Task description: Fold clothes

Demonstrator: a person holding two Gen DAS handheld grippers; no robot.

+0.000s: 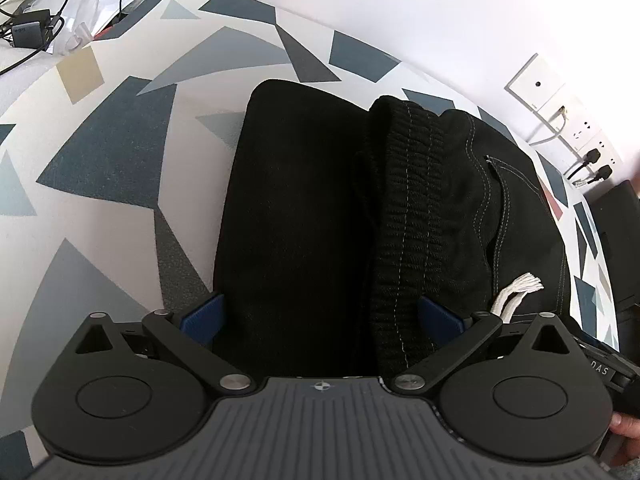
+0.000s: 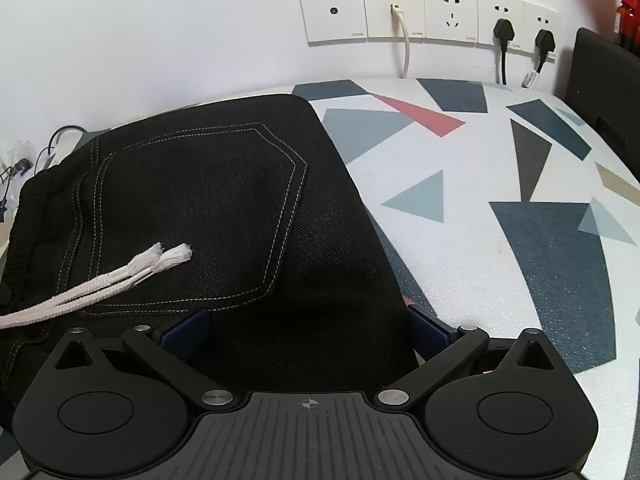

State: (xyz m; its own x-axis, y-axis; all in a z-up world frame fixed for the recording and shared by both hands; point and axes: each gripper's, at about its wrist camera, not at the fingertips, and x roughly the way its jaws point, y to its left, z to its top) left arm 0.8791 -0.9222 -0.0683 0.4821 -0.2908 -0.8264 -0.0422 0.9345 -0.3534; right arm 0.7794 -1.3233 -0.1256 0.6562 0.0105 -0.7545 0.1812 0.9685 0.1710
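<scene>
Trousers (image 1: pixel 304 216) lie folded on patterned surface (image 1: pixel 100 184), drawstring (image 2: pixel 100 280) loose on top. Left gripper (image 1: pixel 320 320) and right gripper (image 2: pixel 308 332) fingers wide apart, straddling near edge, holding nothing. Likely next: pinch edge, fold over.

Home or office room, wall sockets (image 2: pixel 428 12), patterned tabletop (image 2: pixel 500 208)

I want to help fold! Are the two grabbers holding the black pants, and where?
Neither holds them. The left gripper and right gripper are open, straddling the near edge of the folded black pants.
</scene>
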